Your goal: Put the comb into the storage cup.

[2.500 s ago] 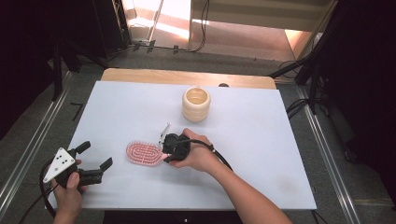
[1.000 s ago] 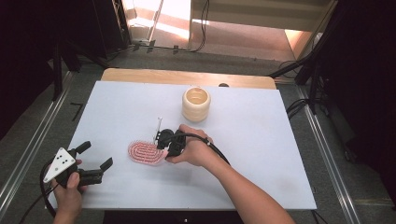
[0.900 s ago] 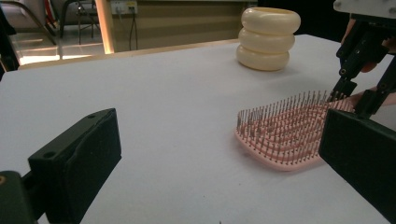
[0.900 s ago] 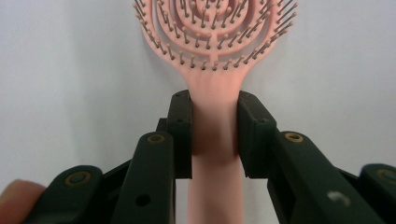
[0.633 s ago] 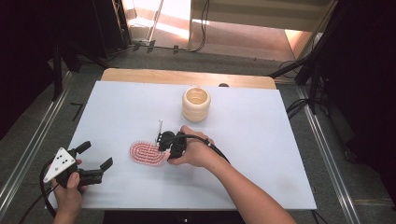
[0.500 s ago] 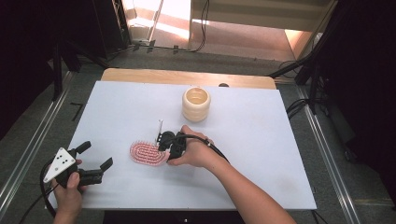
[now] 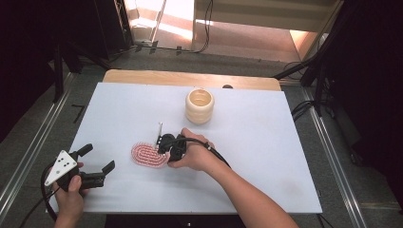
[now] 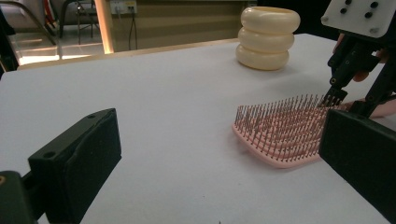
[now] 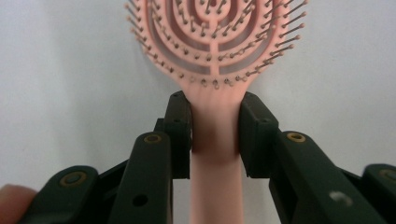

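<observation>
The right tongs (image 9: 215, 140) were clamped on the neck of the pink plastic bristled hairbrush (image 7: 148, 155), which lay bristles-up on the white worktop (image 7: 266, 142), well short of the cream ribbed cup (image 7: 199, 106). The left tongs (image 7: 97, 164) sat wide apart near the front-left corner, holding nothing, hand low.

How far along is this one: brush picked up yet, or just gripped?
Done: the right gripper is shut on the pink hairbrush at its handle. In hand: the brush head lies on the table. Left: any lift or placing; the left gripper waits open.
</observation>
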The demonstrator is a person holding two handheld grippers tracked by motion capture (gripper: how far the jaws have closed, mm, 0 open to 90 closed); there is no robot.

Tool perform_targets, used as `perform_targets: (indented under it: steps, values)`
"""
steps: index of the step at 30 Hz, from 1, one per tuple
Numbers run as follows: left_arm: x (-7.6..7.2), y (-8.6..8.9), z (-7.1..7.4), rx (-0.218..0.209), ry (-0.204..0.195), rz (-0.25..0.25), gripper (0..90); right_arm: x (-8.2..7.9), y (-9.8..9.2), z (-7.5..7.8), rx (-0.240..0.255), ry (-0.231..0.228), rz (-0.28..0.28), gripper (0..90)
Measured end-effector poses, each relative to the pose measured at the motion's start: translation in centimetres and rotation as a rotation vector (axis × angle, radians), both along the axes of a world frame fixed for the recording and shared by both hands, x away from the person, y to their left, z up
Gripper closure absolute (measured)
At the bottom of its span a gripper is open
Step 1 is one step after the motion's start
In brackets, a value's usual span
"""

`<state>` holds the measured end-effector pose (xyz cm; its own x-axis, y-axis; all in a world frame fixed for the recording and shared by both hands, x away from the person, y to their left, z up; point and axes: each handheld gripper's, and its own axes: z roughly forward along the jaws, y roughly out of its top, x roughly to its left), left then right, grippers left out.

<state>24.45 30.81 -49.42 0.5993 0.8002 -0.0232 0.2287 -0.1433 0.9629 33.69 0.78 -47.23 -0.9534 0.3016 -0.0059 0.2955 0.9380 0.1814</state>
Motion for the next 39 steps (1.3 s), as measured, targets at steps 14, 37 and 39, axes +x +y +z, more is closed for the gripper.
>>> perform_targets:
  steps: [14,37,39]
  values:
    - [0.0,0.0,0.0,0.003,-0.002,0.002,0.0,0.1,-1.7,0.6,0.130,-0.031,-0.028,67.7]
    - [0.0,-0.2,0.1,0.013,-0.003,0.008,0.0,-0.6,-5.0,2.6,0.365,-0.103,-0.087,67.7]
    - [0.0,-0.2,0.1,0.014,-0.003,0.008,0.0,-0.7,-5.1,2.6,0.370,-0.109,-0.089,67.7]
